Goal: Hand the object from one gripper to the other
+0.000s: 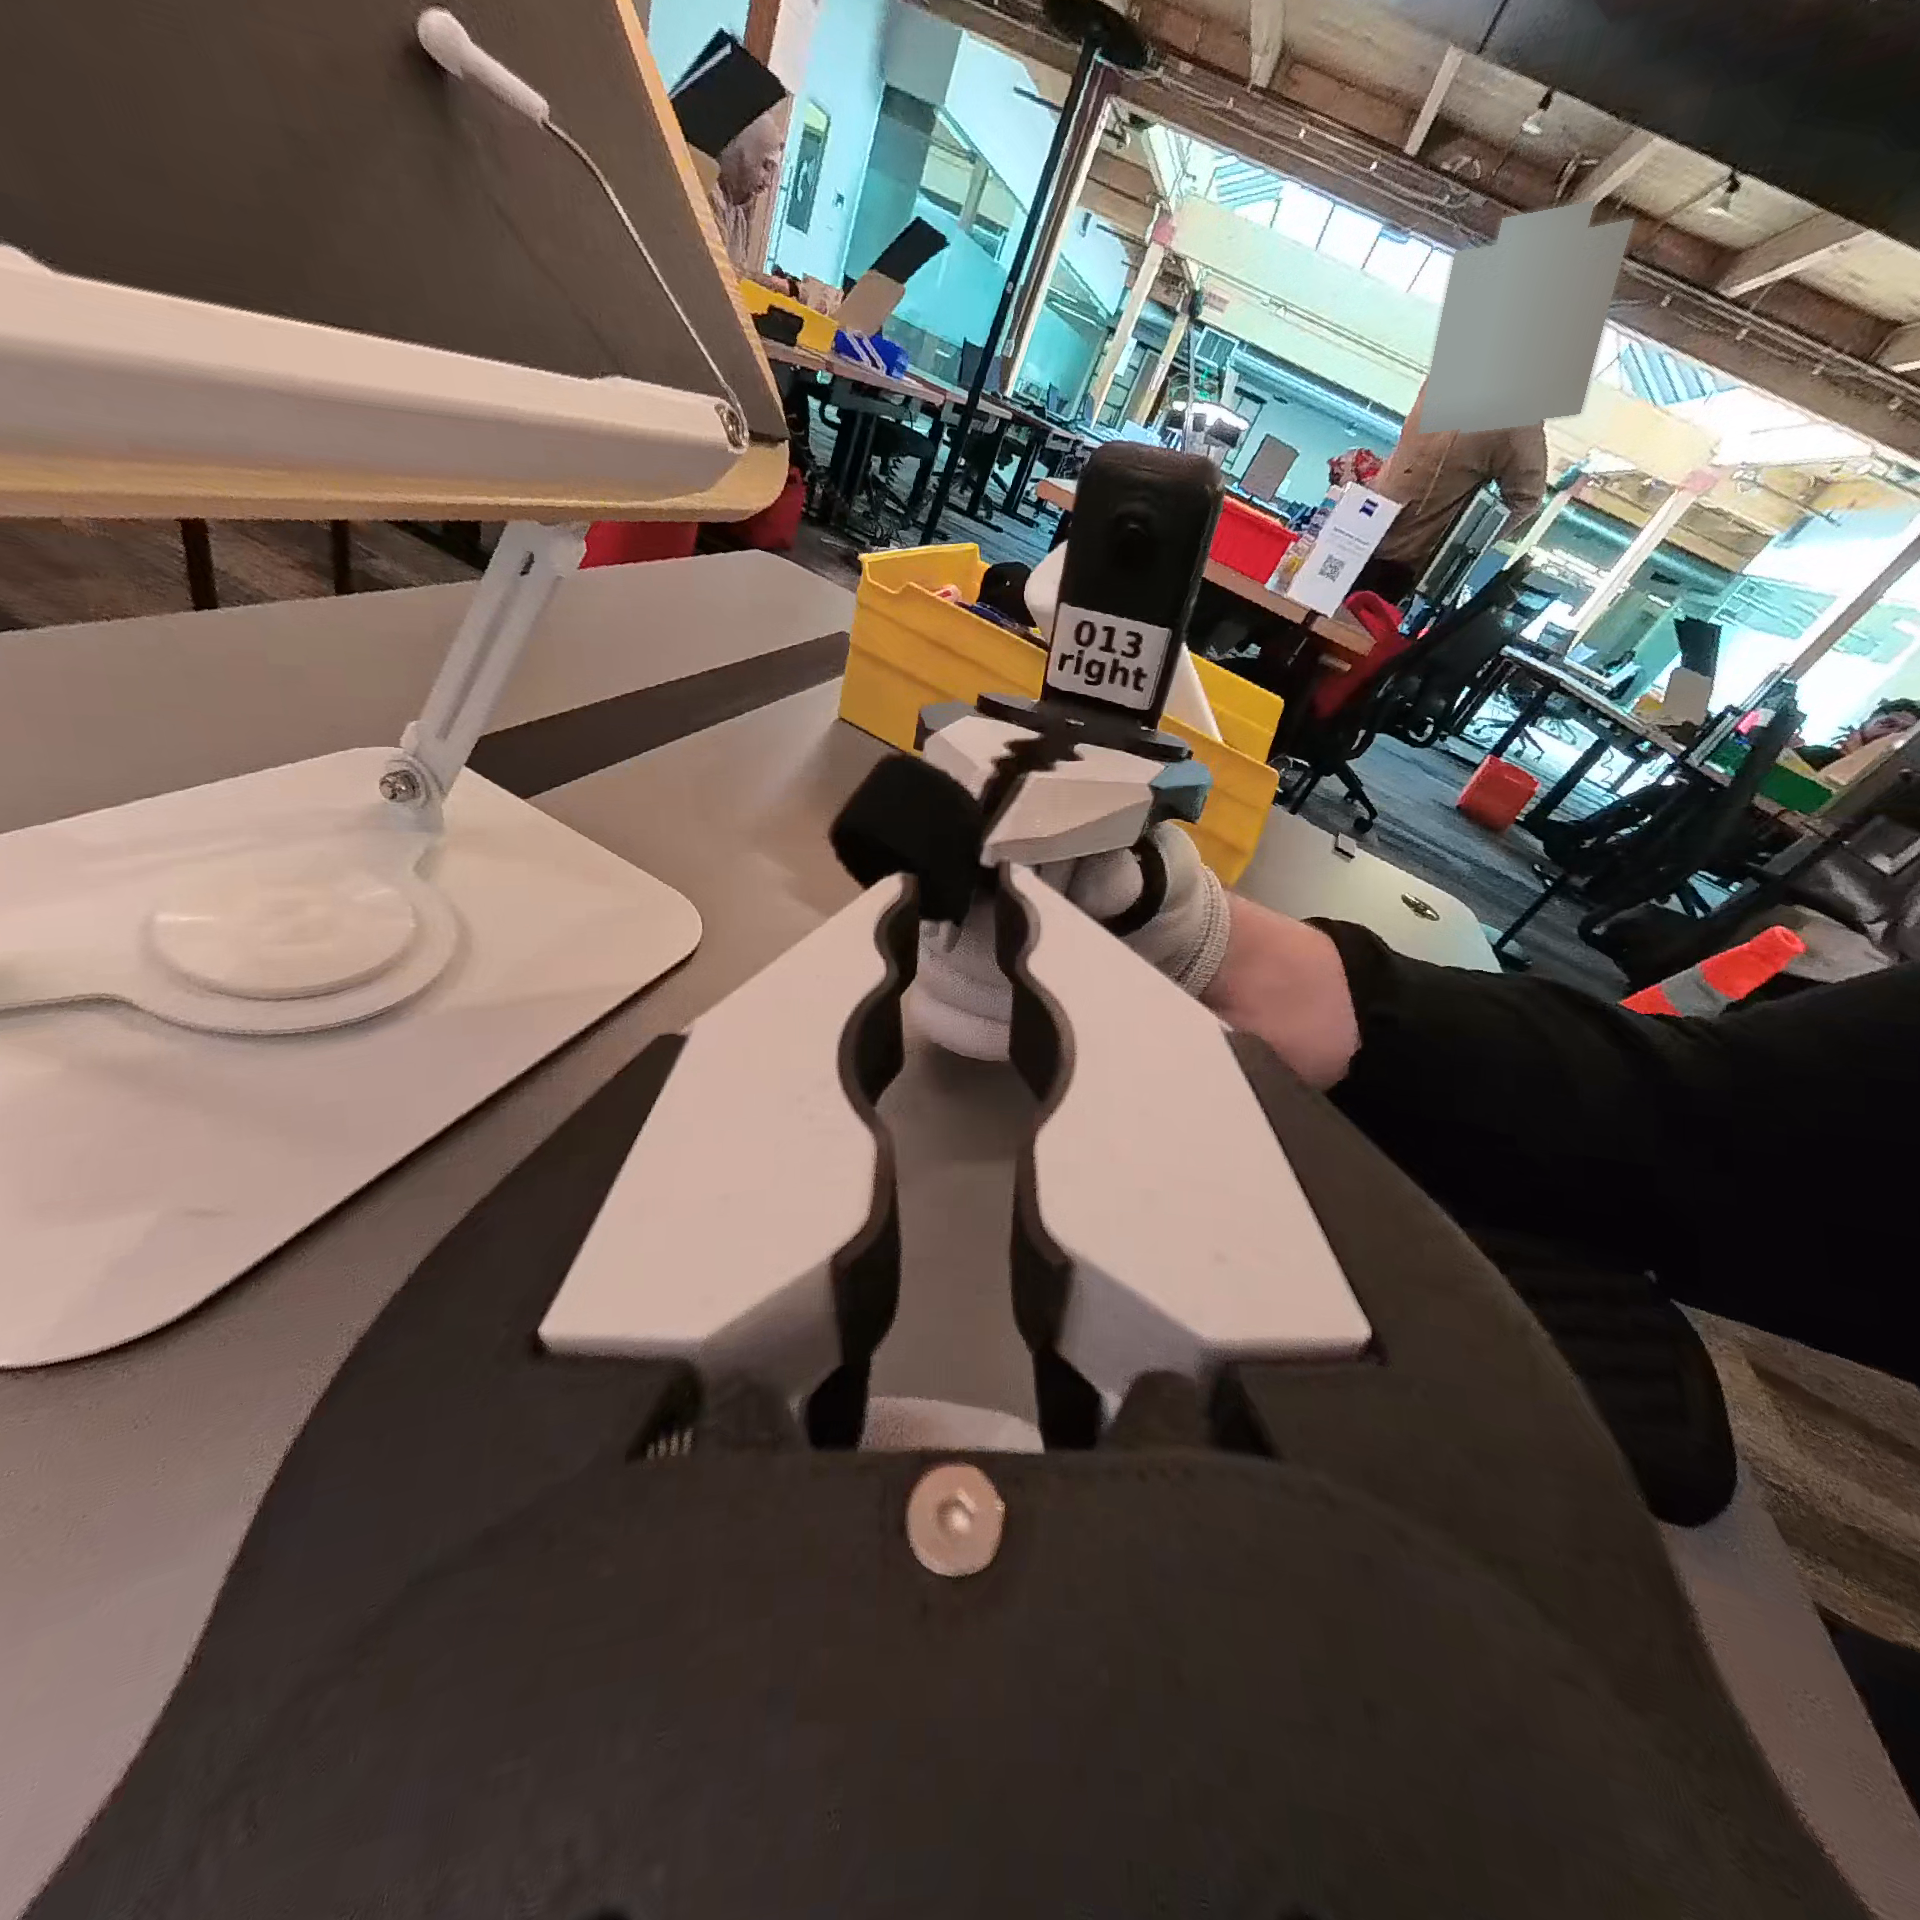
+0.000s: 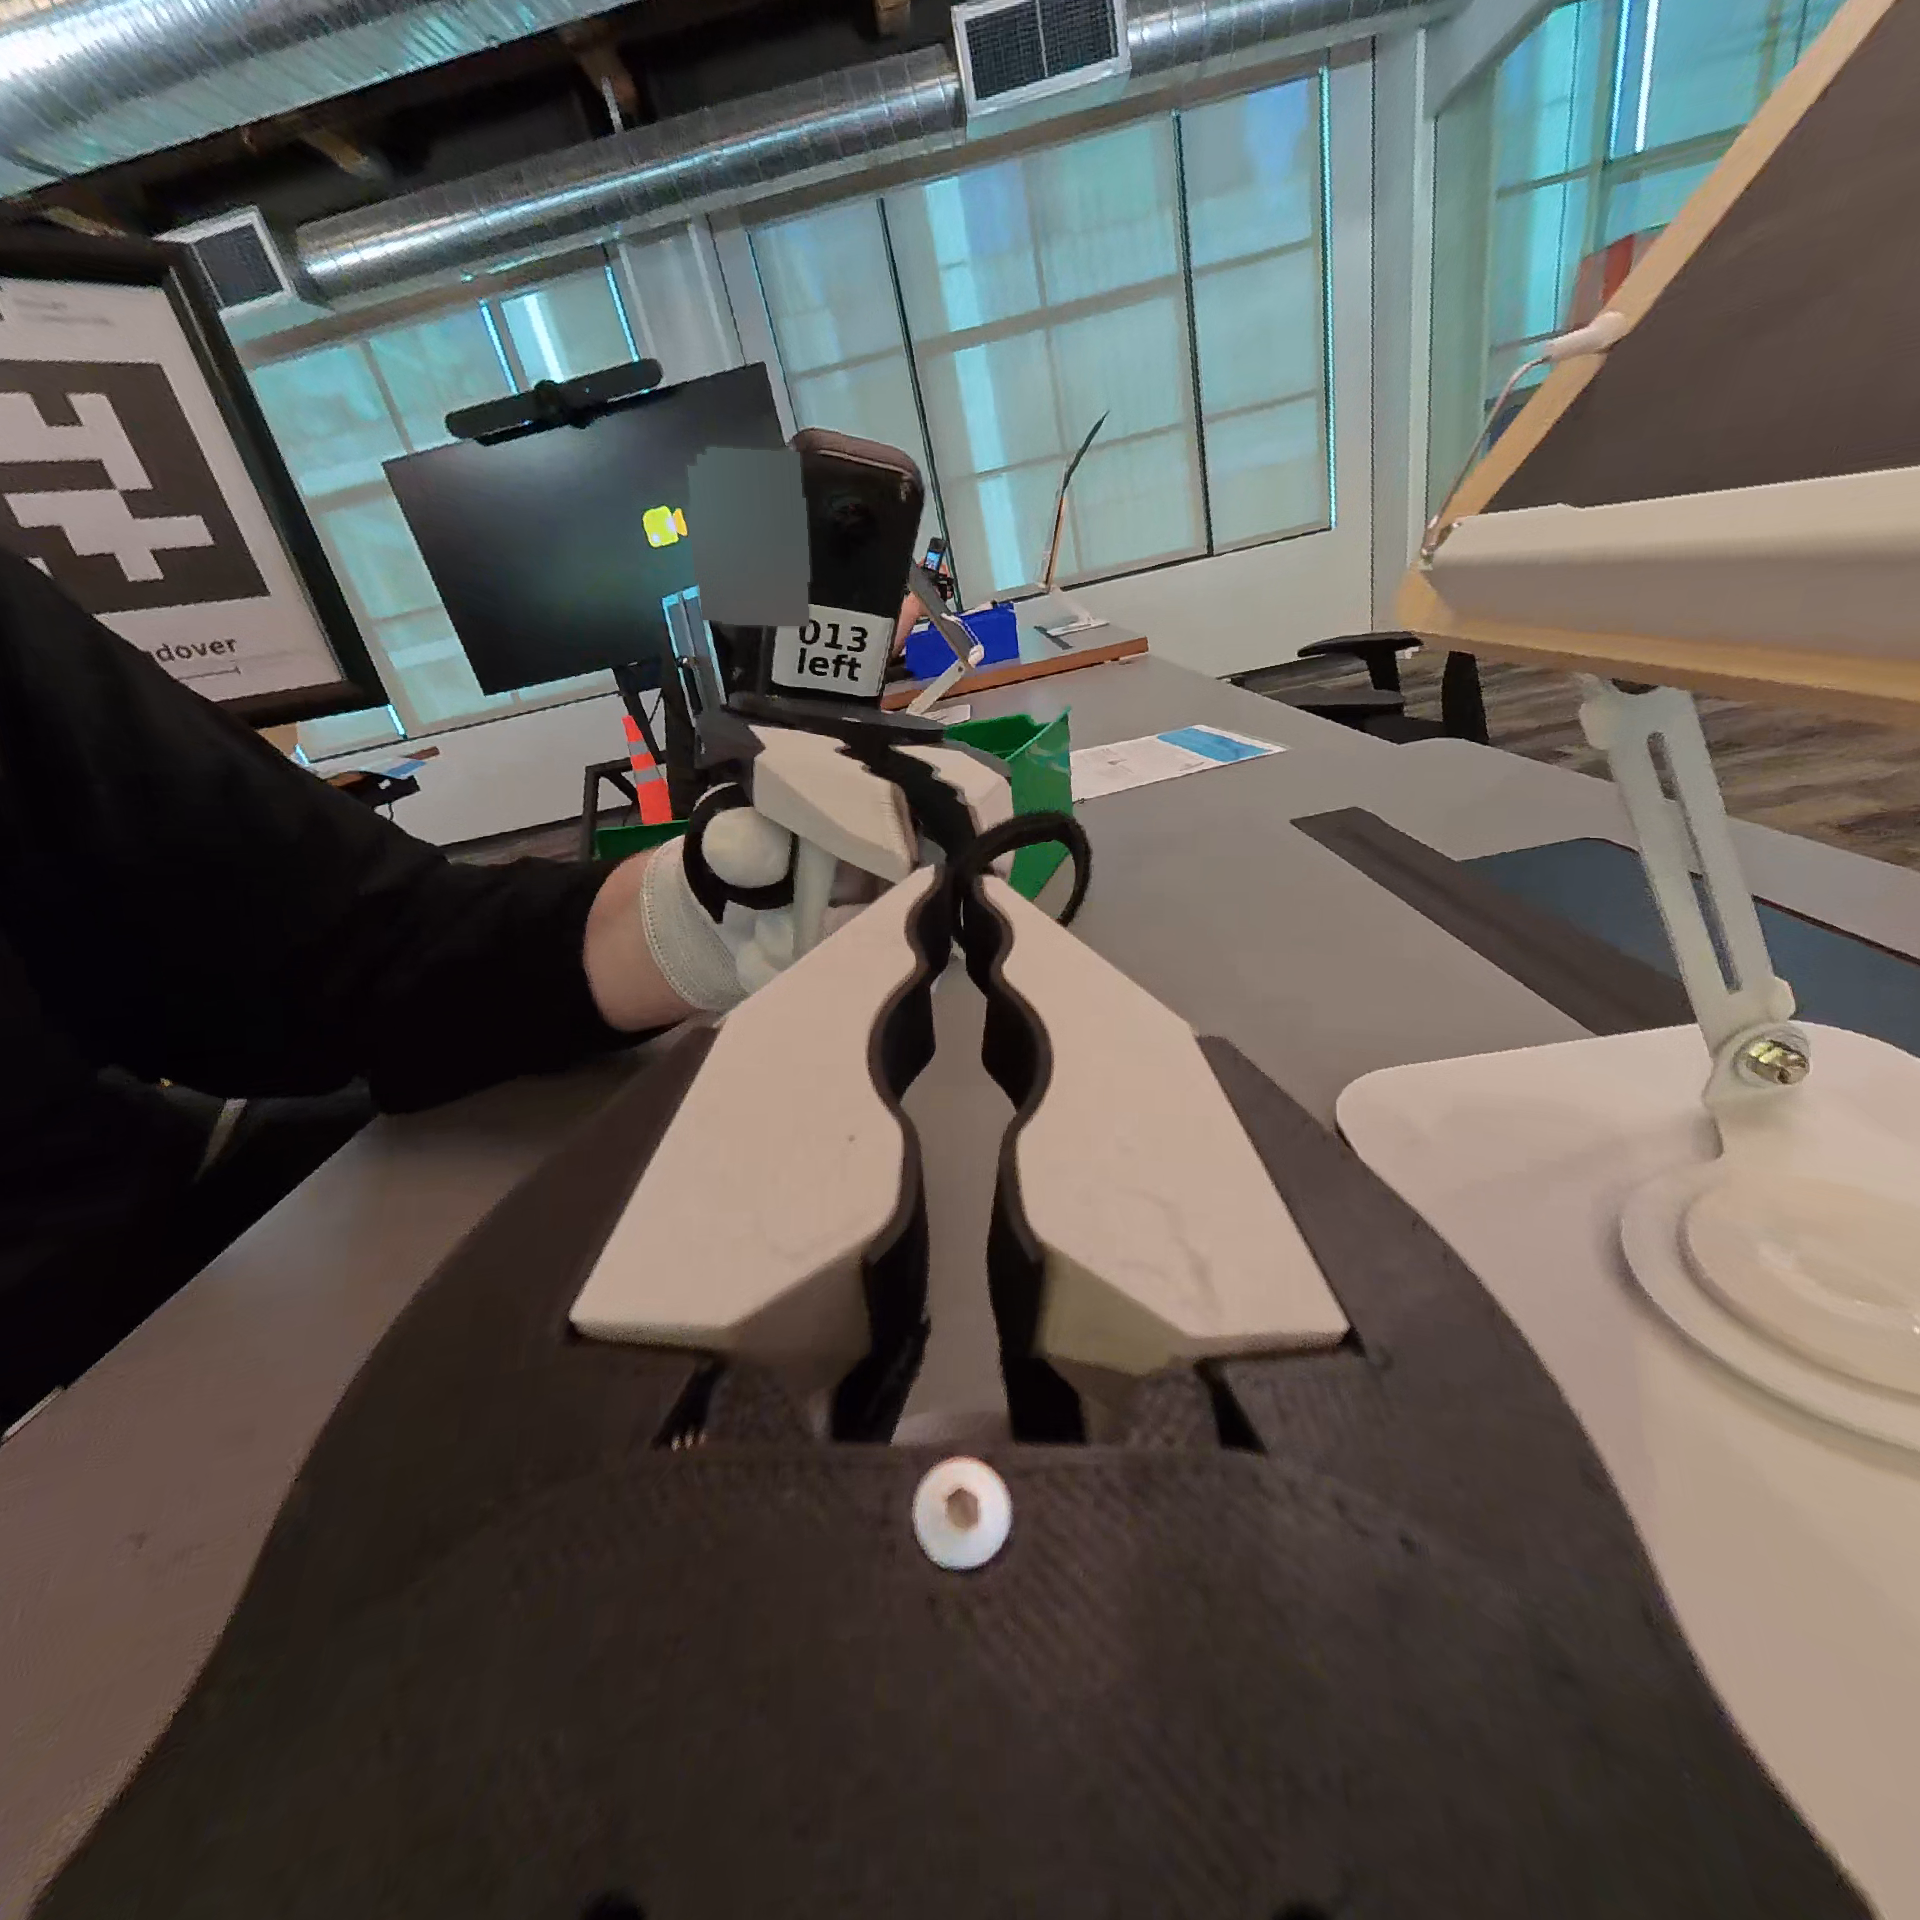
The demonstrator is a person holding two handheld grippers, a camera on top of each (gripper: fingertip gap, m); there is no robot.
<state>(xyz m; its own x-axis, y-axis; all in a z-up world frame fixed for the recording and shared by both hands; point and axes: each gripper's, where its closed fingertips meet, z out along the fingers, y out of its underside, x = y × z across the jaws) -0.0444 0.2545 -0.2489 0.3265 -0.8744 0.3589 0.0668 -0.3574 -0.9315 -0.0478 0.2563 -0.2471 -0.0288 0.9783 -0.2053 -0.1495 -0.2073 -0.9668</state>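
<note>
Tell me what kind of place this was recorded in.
Most likely an open-plan workshop or lab office. Long rows of desks with office chairs fill the room, a yellow parts bin sits on the table, and a big wall screen stands under bare metal ducts.

Mostly white, black and grey — a few bright bins.

Grippers (image 1: 956, 904) (image 2: 951, 899): white fingers, black wavy pads, black bodies. Band (image 2: 1029, 842) black; gloves (image 1: 1164, 914) white; sleeve (image 1: 1610, 1122) black; table (image 1: 644, 623) grey; stand (image 1: 312, 1039) white; bins — yellow (image 1: 935, 644), green (image 2: 1029, 790).
</note>
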